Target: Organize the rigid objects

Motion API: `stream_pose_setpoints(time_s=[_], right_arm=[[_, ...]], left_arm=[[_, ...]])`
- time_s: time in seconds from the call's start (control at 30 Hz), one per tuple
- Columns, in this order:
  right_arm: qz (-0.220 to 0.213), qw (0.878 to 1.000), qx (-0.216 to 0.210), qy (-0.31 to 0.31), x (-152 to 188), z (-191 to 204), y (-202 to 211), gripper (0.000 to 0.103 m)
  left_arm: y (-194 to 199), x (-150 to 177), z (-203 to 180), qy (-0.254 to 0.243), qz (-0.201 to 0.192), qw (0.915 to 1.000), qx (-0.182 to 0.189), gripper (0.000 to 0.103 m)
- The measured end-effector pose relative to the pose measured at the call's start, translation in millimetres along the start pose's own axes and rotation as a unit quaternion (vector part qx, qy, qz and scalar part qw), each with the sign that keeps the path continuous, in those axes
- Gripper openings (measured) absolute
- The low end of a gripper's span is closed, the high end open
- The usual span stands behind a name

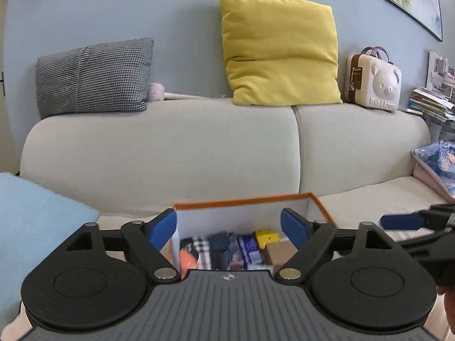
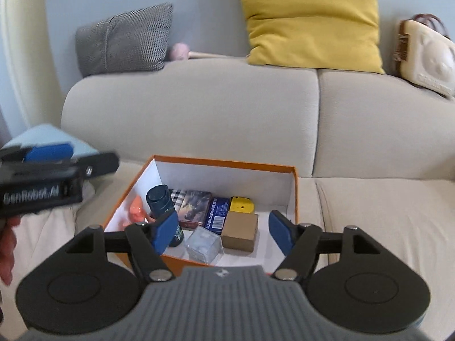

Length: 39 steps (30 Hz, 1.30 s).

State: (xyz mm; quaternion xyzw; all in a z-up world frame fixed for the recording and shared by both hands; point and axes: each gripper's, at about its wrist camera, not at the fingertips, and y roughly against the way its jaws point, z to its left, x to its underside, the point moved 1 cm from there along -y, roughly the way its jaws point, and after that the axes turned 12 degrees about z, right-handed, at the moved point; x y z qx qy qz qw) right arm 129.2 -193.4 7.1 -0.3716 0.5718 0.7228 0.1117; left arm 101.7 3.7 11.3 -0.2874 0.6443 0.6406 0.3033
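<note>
An orange-rimmed white box [image 2: 295, 196] sits on the sofa seat, also in the left wrist view [image 1: 321, 207]. Inside lie a dark blue bottle [image 2: 160, 199], an orange toy [image 2: 136, 213], a blue carton [image 2: 219, 216], a yellow block [image 2: 241, 206], a brown cardboard cube [image 2: 240, 231], a clear cube [image 2: 203, 244] and a picture box [image 2: 194, 207]. My right gripper [image 2: 224, 233] is open and empty, just above the box's near side. My left gripper [image 1: 229, 227] is open and empty, over the box; it shows at left in the right wrist view [image 2: 48, 153].
A beige sofa [image 2: 199, 113] carries a yellow cushion [image 1: 278, 54], a grey cushion [image 1: 93, 76], a white bear case [image 1: 375, 82] and a pink-headed stick [image 1: 170, 93] on its back. A light blue fabric [image 1: 34, 213] lies left; patterned pillows [image 1: 435, 164] and books [image 1: 429, 102] lie right.
</note>
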Motion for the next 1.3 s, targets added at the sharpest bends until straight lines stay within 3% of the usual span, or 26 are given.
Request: stream_pose_setpoints(time_s=[0.2, 0.6, 1.3], right_arm=[[-0.018, 0.998, 0.044, -0.035, 26.3, 11.8, -3.3, 0.093], [-0.007, 0.995, 0.077, -0.064, 62.9, 6.6, -27.6, 0.094], [-0.014, 0.996, 0.075, -0.053, 73.3, 8.3, -26.9, 0.094]], left_arm=[[-2.2, 35.6, 5.2, 0.033, 0.008, 0.9991, -0.026, 0.103], [-12.5, 57.6, 11.8, 0.066, 0.021, 0.9976, -0.01, 0.103], [-9.7, 65.2, 10.5, 0.063, 0.032, 0.9974, -0.016, 0.103]])
